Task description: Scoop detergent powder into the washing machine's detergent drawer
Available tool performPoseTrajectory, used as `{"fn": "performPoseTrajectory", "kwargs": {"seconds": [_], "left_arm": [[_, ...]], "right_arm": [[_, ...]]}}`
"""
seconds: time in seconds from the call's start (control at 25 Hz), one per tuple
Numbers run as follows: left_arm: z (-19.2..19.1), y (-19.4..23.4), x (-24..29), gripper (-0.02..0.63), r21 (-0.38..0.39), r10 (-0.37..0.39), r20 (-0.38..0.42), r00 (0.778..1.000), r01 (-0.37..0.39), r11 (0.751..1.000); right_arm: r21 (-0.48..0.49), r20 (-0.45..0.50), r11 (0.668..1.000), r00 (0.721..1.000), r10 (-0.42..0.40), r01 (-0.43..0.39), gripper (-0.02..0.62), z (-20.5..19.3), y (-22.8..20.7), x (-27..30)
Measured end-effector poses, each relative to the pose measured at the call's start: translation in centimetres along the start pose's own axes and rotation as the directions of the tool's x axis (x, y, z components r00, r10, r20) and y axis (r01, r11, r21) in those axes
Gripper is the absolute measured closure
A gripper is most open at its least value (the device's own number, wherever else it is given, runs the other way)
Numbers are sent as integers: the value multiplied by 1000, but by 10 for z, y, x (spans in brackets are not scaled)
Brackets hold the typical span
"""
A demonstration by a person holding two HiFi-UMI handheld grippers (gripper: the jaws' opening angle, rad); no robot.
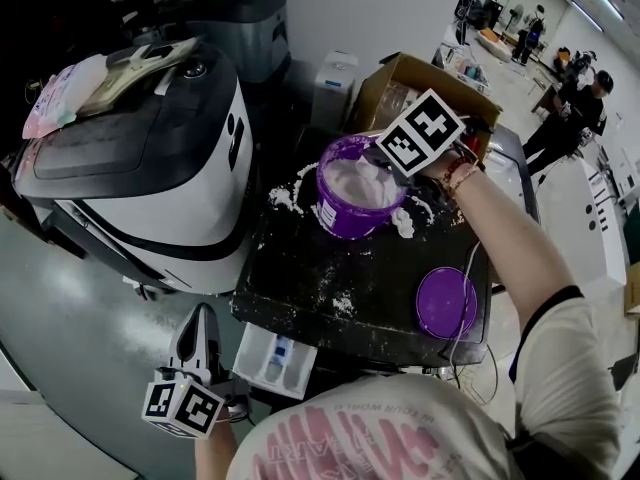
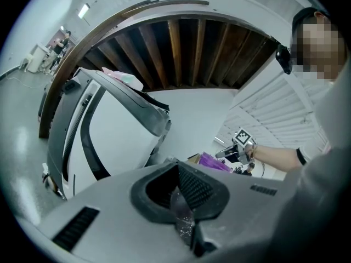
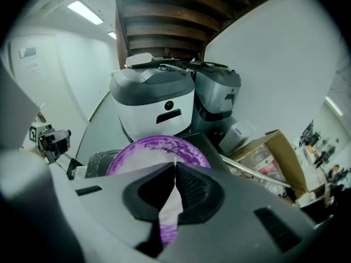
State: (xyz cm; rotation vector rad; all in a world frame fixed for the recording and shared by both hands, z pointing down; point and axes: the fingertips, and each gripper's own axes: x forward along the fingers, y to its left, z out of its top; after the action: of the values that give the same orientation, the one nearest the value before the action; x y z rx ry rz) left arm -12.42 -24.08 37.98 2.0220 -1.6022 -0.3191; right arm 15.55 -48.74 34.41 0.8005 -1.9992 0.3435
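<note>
A purple tub (image 1: 355, 196) of white detergent powder stands on a black top (image 1: 330, 288) dusted with spilled powder. My right gripper (image 1: 377, 158) reaches into the tub from the right, under its marker cube. In the right gripper view the jaws (image 3: 175, 167) are shut on a thin white and purple piece, apparently a scoop handle, with the tub (image 3: 140, 158) right below. The white detergent drawer (image 1: 275, 360) stands pulled out at the near edge. My left gripper (image 1: 203, 320) hangs left of the drawer, shut (image 2: 176, 173) and holding nothing.
A white and grey machine (image 1: 150, 158) stands to the left and a darker one (image 1: 235, 13) behind it. The tub's purple lid (image 1: 447, 303) lies at the near right. A cardboard box (image 1: 420, 93) sits behind the tub. People stand at the far right (image 1: 575, 113).
</note>
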Motion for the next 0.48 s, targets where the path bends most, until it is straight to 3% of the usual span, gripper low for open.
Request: {"fn": "performPoseTrajectory", "kwargs": {"seconds": [0.16,0.32,0.48], "left_arm": [[-3,-5,4,603,-1,-10,-2,1000,10,1000],[-2,-8,5,603,4,-10,-1,1000,10,1000],[-5,-7,4,603,0,-4,-6,1000,4,1000]], "right_arm": [[-100,-18,994,999,-47,45,592,-7,-8,-6],[-248,-83,968,994,-72,49,592,-24,-7,6],[-165,-80,986,997,-4,-9,594,-32,0,11]]}}
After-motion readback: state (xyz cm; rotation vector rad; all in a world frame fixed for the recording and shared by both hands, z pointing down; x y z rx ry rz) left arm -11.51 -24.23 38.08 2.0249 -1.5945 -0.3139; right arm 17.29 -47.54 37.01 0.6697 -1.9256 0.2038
